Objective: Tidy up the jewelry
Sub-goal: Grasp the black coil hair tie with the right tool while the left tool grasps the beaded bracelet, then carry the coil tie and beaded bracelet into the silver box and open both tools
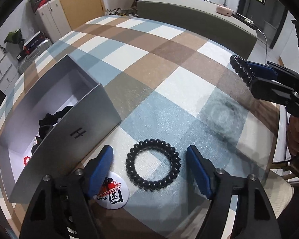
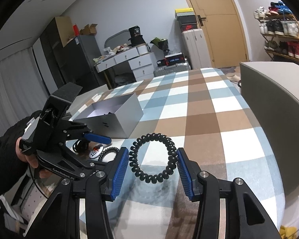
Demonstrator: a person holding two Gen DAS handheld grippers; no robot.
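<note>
A black spiral coil band [image 1: 152, 164] lies flat on the checked tablecloth. My left gripper [image 1: 149, 150] points down over it, open, with one blue pad on each side and neither touching it. A second black coil band [image 2: 153, 159] hangs above the cloth, and my right gripper [image 2: 152, 151] is shut on it. From the left wrist view, that right gripper [image 1: 246, 73] and its coil band [image 1: 240, 68] are at the right edge. An open grey box [image 1: 85, 119] stands left of the left gripper, with dark items and a small red piece [image 1: 26, 160] inside.
A round white badge [image 1: 113, 195] printed CHINA lies by the left finger, close to the box wall. A grey block [image 1: 189, 14] with a pink case [image 1: 223, 11] on it stands at the table's far end. The table edge [image 1: 273, 139] runs close on the right.
</note>
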